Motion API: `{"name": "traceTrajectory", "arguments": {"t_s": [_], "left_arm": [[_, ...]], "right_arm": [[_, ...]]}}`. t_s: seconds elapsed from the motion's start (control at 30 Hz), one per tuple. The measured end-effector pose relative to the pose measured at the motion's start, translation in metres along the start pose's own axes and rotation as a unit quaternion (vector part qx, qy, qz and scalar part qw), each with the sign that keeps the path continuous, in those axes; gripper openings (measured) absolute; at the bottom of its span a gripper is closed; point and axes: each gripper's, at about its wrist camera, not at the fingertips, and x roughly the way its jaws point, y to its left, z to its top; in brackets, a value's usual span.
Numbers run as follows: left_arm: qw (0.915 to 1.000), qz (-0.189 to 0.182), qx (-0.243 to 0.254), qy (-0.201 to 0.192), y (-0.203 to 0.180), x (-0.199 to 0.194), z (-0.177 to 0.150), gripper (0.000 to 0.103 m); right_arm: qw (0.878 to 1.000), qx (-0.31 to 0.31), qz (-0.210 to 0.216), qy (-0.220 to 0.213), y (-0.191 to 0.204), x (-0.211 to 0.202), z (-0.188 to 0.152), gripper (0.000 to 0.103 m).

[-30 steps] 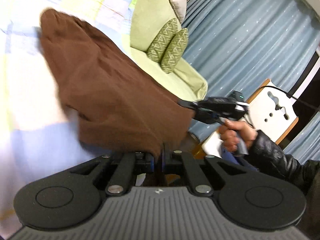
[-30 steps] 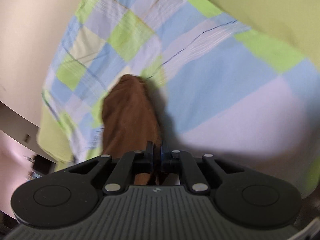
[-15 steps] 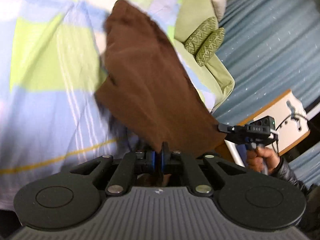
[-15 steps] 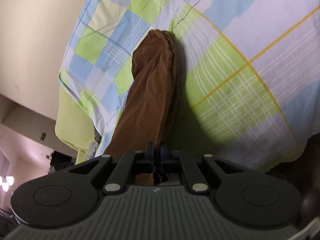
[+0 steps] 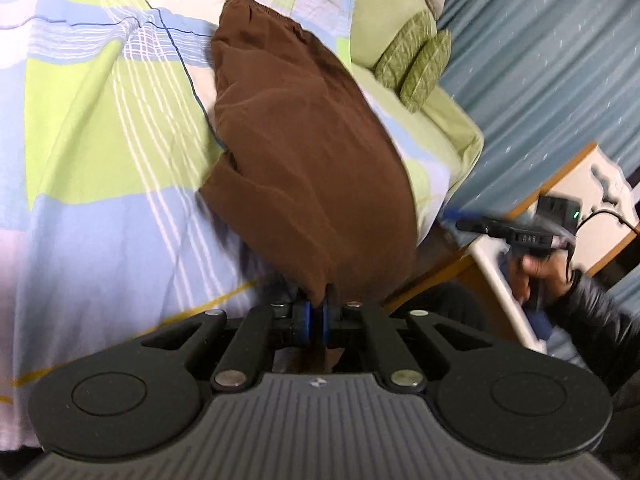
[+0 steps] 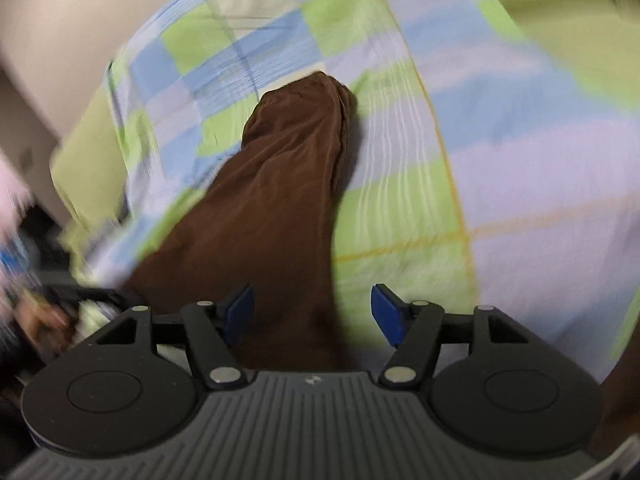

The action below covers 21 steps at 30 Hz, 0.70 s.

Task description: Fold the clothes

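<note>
Left claw [image 5: 316, 317] clamped on near hem of brown trousers [image 5: 308, 160], which stretch ahead across checked bedsheet [image 5: 100, 120]. Right claw [image 6: 312, 312] spread wide, empty, trousers beneath. Step: laying flat. Next, probably: right re-grips for fold.

My grippers are black, with ribbed grey bodies, round side discs, silver screws and blue pads [image 6: 386, 314]. My right hand [image 5: 536, 276] wears a shiny black jacket sleeve [image 5: 600, 316].
</note>
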Motion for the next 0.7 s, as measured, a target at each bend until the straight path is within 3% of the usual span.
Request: {"name": "traceTrajectory", "arguments": {"t_s": [0.03, 0.1, 0.17, 0.23, 0.3, 0.33, 0.37, 0.53, 0.57, 0.63, 0.7], "left_arm": [[0.9999, -0.009, -0.008, -0.003, -0.001, -0.002, 0.0, 0.001], [0.9992, -0.026, -0.028, -0.015, 0.0, -0.006, 0.002, 0.001], [0.9976, -0.033, -0.052, -0.03, 0.003, -0.011, 0.007, 0.001], [0.996, -0.034, -0.071, -0.042, 0.006, -0.014, 0.013, 0.001], [0.9949, -0.032, -0.081, -0.051, 0.005, -0.016, 0.02, 0.001], [0.9945, -0.032, -0.083, -0.055, 0.004, -0.016, 0.024, 0.001], [0.9941, -0.032, -0.085, -0.059, 0.003, -0.015, 0.028, 0.001], [0.9941, -0.025, -0.086, -0.06, -0.006, -0.007, 0.042, 0.001], [0.9939, -0.026, -0.087, -0.061, -0.007, -0.006, 0.044, 0.001], [0.9933, -0.032, -0.091, -0.064, -0.009, -0.006, 0.047, 0.001], [0.9927, -0.038, -0.093, -0.066, -0.009, -0.007, 0.048, 0.001]], "right_arm": [[0.998, -0.061, -0.018, 0.01, 0.005, 0.001, 0.003, 0.061], [0.992, -0.122, -0.032, 0.015, 0.011, 0.004, 0.004, 0.061], [0.961, -0.262, -0.086, 0.022, 0.029, 0.013, -0.004, 0.062], [0.896, -0.423, -0.132, 0.02, 0.048, 0.024, -0.024, 0.067], [0.819, -0.556, -0.144, 0.0, 0.063, 0.035, -0.047, 0.083], [0.807, -0.574, -0.14, -0.002, 0.064, 0.039, -0.05, 0.09], [0.794, -0.593, -0.132, -0.003, 0.066, 0.043, -0.053, 0.09], [0.779, -0.62, -0.089, 0.037, 0.075, 0.057, -0.056, 0.091], [0.772, -0.628, -0.083, 0.046, 0.078, 0.058, -0.059, 0.094], [0.746, -0.657, -0.101, 0.031, 0.084, 0.061, -0.073, 0.101], [0.738, -0.666, -0.107, 0.021, 0.089, 0.064, -0.084, 0.101]]}}
